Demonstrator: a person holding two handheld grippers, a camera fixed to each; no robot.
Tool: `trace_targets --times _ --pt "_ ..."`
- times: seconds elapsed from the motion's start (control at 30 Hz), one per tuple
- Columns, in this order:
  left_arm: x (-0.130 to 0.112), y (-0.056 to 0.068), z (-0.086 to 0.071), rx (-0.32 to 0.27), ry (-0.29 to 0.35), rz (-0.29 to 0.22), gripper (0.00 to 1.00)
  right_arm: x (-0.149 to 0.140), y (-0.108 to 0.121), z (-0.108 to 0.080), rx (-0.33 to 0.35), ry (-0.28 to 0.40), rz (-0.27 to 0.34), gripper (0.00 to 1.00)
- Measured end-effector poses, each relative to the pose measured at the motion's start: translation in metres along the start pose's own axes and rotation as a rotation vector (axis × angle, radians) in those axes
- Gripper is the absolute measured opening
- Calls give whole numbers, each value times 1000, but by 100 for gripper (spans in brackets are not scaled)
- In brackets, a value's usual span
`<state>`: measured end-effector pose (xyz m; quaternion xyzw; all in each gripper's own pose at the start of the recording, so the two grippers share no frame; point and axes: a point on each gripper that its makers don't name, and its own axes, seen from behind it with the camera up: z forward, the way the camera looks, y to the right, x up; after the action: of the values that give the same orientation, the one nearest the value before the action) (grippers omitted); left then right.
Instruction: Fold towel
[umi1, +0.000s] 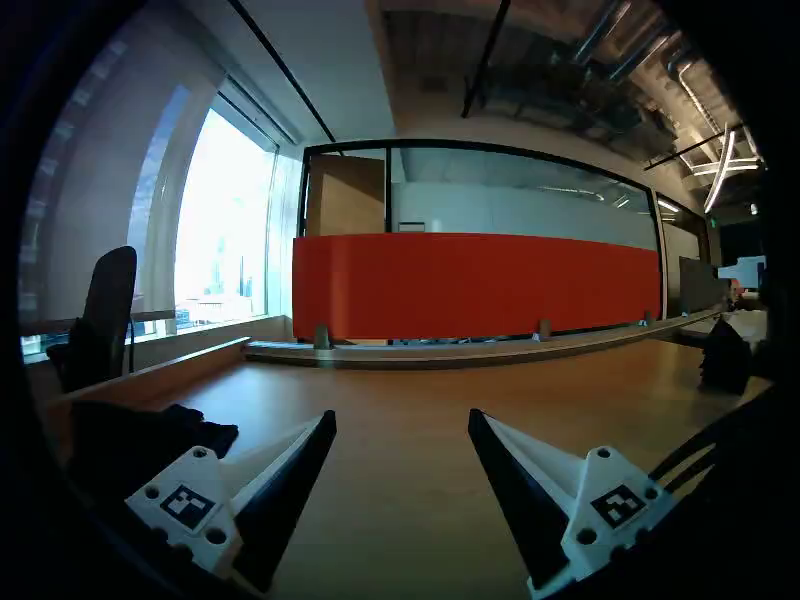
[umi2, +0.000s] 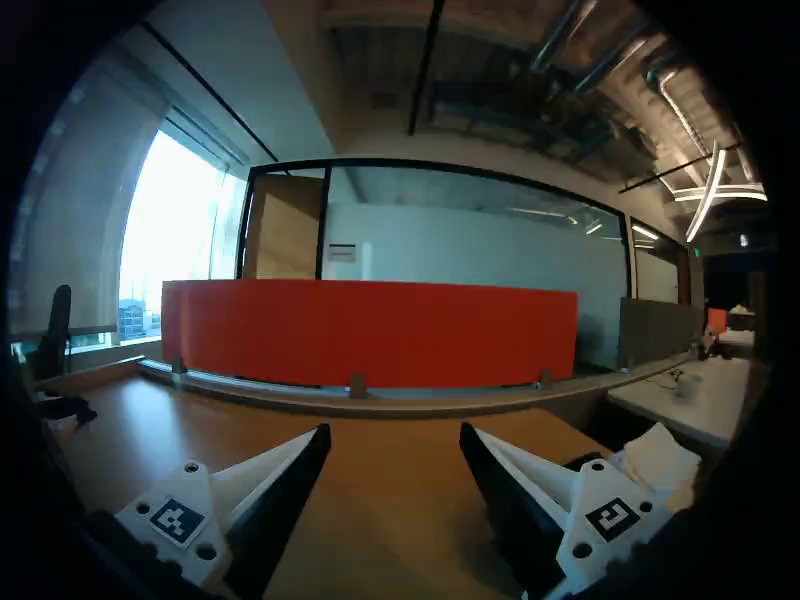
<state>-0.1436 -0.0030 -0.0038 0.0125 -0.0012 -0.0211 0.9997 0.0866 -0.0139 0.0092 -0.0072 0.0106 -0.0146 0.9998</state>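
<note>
- In the left gripper view, the left tongs (umi1: 400, 415) stand wide open at the bottom of the frame, with nothing held and bare wood between the two fingers.
- The wooden bench (umi1: 420, 390) fills the lower half of the frame, and a red divider panel (umi1: 470, 285) stands along its far edge in the centre.
- At the lower left, just behind the left finger, lies a dark soft heap (umi1: 140, 435); I cannot tell if it is a towel.
- A dark chair (umi1: 100, 310) stands at the left, before the bright window (umi1: 225, 240).
- In the right gripper view, the right tongs (umi2: 394, 430) are also wide open and hold nothing.
- A pale crumpled cloth (umi2: 660, 455), which looks like the towel, lies at the lower right, just beyond the right finger and not between the fingers.
- A white table (umi2: 690, 390) is at the right.
</note>
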Motion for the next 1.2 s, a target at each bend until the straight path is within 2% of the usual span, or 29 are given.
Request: trace_targets --times 0.2,0.67,0.9,1.2 --pt "0 0 0 0 0 0 98 -29 9 0 -5 -1 25 100" --pt "1 1 0 0 0 0 98 -70 18 -5 7 0 39 100" --pt "1 1 0 0 0 -1 98 -79 17 -4 7 4 21 100" --pt "2 2 0 0 0 0 98 -90 14 -1 18 -4 31 100"
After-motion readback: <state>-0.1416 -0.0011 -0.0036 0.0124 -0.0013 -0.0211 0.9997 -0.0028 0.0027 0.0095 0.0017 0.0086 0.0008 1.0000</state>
